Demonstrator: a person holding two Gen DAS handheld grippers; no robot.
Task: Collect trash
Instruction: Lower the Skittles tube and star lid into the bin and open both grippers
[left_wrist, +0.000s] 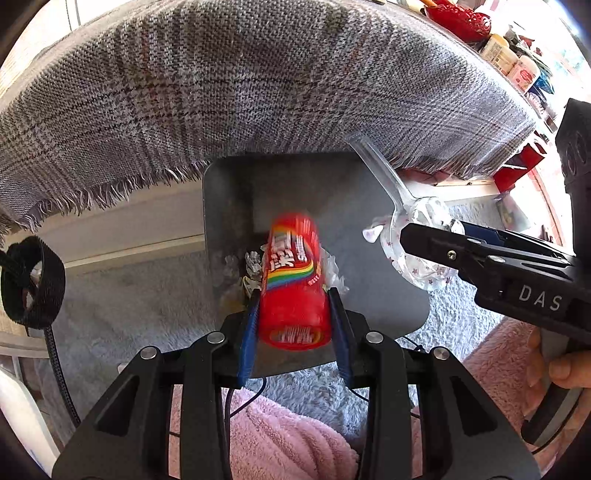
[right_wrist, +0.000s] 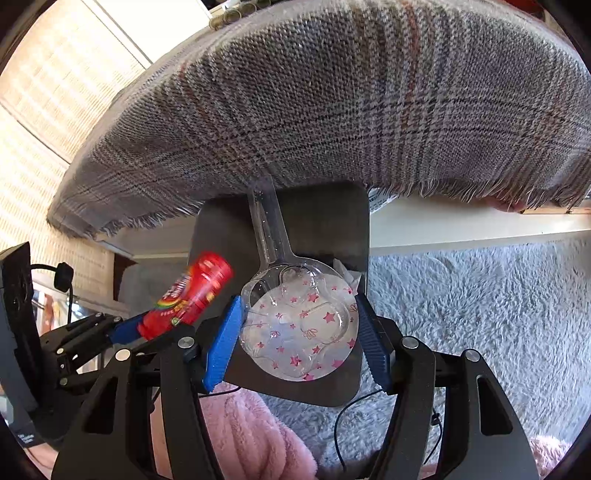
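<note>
tube (left_wrist: 293, 280): red, rainbow stripe; tray (right_wrist: 299, 328): clear, pink stars; cloth (left_wrist: 240, 85): grey plaid

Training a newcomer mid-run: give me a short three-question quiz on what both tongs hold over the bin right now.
1. True or false: the left tongs grip a red candy tube.
2. What do the right tongs hold: A) clear star-printed plastic mould, B) a fork, C) a sock?
3. What lies below both items?

Key: 1 true. 2 A. 3 the dark bin, with crumpled wrappers inside.
</note>
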